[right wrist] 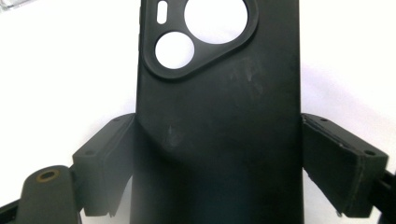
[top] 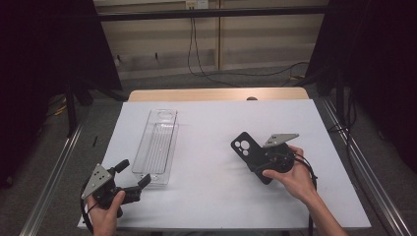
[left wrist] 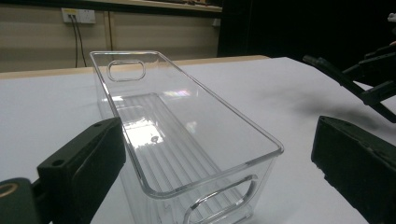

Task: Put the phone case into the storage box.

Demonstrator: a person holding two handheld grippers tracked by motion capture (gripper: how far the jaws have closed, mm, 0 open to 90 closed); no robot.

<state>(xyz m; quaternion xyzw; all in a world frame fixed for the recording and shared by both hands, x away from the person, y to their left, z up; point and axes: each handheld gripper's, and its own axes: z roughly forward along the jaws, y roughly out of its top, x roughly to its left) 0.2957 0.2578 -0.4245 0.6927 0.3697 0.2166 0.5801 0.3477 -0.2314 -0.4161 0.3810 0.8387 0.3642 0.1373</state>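
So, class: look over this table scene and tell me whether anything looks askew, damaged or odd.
Only small things. The black phone case clamped in the right gripper is pinched in at its left edge and scuffed. The clear bin lies slightly slanted on the white table, empty and intact.

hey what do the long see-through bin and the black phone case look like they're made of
Bin: most likely hard clear plastic, glossy. You see the table through its walls, light glints off the rim, and the floor is ribbed with moulded handle cut-outs.

Phone case: probably soft matte rubber or silicone-like plastic. It shows dull smudges, no shine, and seems to dent a little where the right hand-held gripper squeezes its edges.
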